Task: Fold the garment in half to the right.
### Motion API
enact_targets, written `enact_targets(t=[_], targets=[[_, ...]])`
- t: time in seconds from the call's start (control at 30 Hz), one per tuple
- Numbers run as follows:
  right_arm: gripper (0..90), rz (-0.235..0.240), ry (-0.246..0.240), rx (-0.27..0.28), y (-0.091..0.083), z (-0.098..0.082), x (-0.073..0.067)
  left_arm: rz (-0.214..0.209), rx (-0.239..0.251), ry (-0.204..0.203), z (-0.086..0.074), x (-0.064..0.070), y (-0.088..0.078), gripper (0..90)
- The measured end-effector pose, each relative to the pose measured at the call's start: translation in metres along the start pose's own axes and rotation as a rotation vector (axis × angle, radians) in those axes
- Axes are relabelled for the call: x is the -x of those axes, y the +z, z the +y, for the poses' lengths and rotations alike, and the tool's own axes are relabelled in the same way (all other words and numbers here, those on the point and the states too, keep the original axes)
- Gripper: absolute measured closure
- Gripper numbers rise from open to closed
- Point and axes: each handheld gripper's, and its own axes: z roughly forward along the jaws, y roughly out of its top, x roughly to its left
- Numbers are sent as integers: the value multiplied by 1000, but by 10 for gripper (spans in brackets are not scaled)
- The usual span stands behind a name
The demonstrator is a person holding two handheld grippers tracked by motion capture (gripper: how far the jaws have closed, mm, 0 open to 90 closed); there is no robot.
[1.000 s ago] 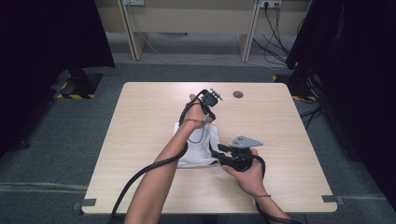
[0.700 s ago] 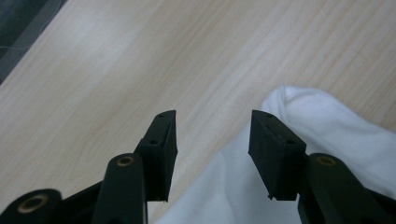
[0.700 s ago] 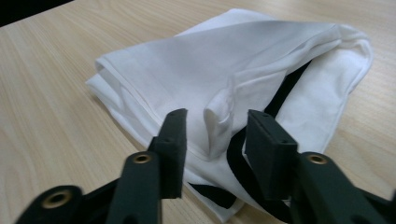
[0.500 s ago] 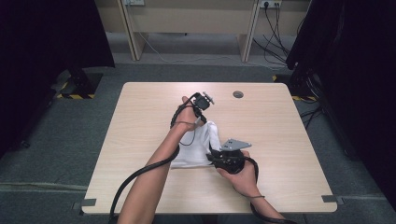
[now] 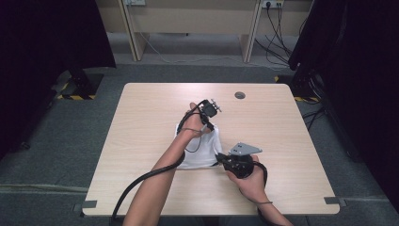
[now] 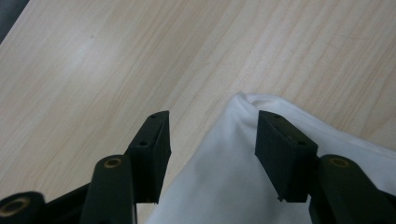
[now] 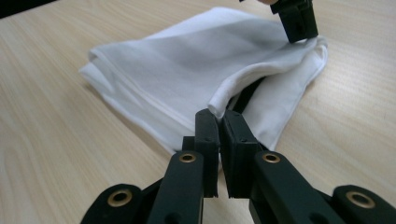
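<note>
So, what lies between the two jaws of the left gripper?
In the left gripper view, a corner of the white cloth lies between the open jaws of the left gripper; the pads do not press on it. Beyond is bare wooden table.

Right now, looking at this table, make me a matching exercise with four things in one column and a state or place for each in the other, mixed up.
Things:
1. right gripper
2. left gripper
3. white cloth
4. round grey cap

States or places:
A. folded on the table, one edge pinched
B. set into the tabletop near the far edge
C. jaws apart over a cloth corner
D. jaws shut on a cloth edge

Pairs: 1-D, 2-C, 3-A, 4-B
</note>
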Motion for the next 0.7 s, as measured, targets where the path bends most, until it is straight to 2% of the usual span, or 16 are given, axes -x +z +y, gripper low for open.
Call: enact_targets(t=[0.1, 0.13, 0.17, 0.23, 0.27, 0.33, 0.4, 0.5, 0.57, 0.63, 0.7], targets=[[810, -5, -4, -9, -3, -3, 1, -1, 8, 8, 2, 4, 3, 432], [810, -22, 11, 29, -16, 3, 3, -1, 8, 8, 2, 4, 3, 432], [751, -22, 11, 29, -16, 3, 3, -1, 8, 8, 2, 4, 3, 432], [751, -22, 11, 29, -16, 3, 3, -5, 5, 16, 3, 7, 5, 431], [751, -25, 10, 64, -20, 13, 3, -5, 5, 16, 3, 7, 5, 431], [707, -20, 7, 77, -19, 21, 1, -8, 0, 23, 2, 9, 8, 431], [704, -19, 0, 61, -11, 27, -2, -9, 2, 30, 2, 10, 8, 430], [696, -19, -19, -8, 10, 26, -7, -12, 14, 33, 2, 9, 1, 416], [697, -36, -29, -60, 21, 21, -8, -10, 21, 33, 0, 6, -7, 406], [697, -33, -9, -81, 26, 15, -6, 0, 37, 16, -4, 1, -17, 406], [696, -34, 1, -80, 26, 12, -5, 5, 41, -10, -11, -6, -25, 406]])
